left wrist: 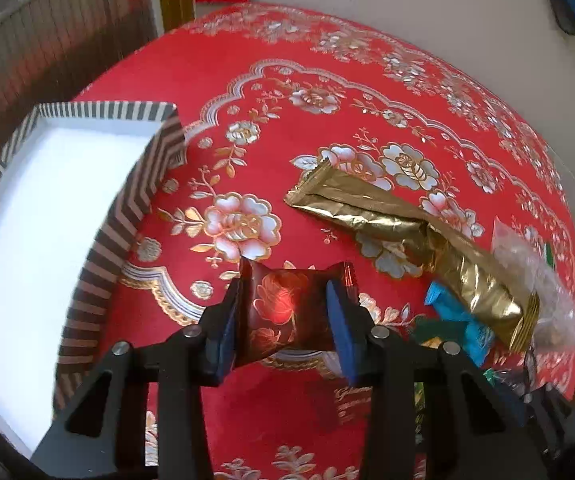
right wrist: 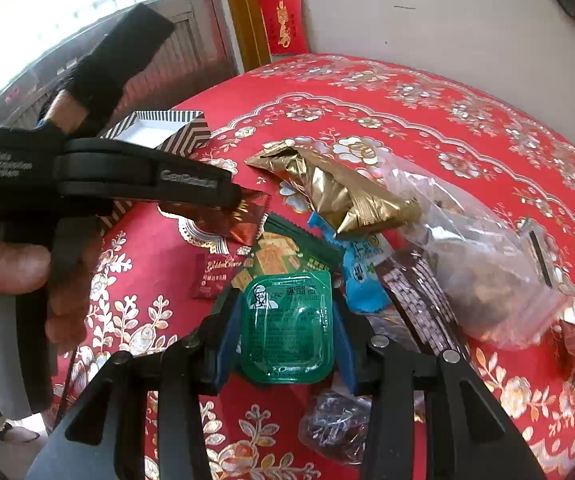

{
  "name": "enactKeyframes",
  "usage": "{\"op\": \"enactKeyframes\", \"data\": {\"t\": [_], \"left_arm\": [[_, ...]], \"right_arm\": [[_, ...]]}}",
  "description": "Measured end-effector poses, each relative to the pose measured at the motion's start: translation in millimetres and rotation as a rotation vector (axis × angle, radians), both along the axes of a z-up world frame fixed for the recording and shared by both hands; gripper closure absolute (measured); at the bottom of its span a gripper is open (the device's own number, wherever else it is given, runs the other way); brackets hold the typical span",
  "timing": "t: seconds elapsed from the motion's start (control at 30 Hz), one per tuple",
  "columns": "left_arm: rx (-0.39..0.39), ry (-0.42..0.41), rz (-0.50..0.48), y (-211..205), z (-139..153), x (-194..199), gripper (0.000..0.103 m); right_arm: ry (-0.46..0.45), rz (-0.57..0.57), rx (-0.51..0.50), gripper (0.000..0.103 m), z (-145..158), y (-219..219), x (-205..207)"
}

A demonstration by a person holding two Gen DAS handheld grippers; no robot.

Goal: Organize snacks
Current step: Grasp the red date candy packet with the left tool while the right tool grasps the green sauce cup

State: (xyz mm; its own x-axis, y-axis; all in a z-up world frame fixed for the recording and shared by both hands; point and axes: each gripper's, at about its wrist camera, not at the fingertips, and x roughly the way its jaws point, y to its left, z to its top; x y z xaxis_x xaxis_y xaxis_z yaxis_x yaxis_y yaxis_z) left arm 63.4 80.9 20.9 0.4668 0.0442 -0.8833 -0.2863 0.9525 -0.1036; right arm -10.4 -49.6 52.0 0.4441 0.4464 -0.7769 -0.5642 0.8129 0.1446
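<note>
**A:** Left gripper [left wrist: 287, 316] has its jaws clamped on the dark red flower-print snack packet [left wrist: 287, 312], just beside the striped box [left wrist: 135, 200]. Right gripper [right wrist: 287, 328] is squeezing the green sauce cup [right wrist: 287, 328] over the snack pile.

**B:** We'd lift both straight up, then carry them over the box wall. Can't quite tell if the packet's clear of the tabletop [left wrist: 327, 92] yet.

— What do your tools look like?
— Your left matte-black plastic two-finger gripper [left wrist: 287, 312] has blue rubber pads [left wrist: 337, 320] and round silver screws [left wrist: 192, 332].
— And the other?
— Your right black gripper [right wrist: 287, 320] matches it. White lettering marks the left one's body, and you wear a fuzzy black sleeve [right wrist: 115, 60].
</note>
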Motion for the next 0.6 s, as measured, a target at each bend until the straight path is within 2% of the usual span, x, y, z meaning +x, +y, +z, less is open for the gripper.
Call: {"op": "enactKeyframes", "data": {"t": [0.27, 0.4, 0.6], "left_arm": [[-0.064, -0.031, -0.044, 7, 7, -16, 0.066], [-0.073, -0.055, -0.064, 9, 15, -25, 0.074], [-0.075, -0.063, -0.089, 13, 16, -32, 0.076]], "right_arm": [[-0.014, -0.043, 0.031, 0.061, 9, -8, -15], [-0.020, -0.046, 0.035, 0.061, 11, -6, -20], [-0.020, -0.042, 0.026, 0.061, 11, 0, -27]]}}
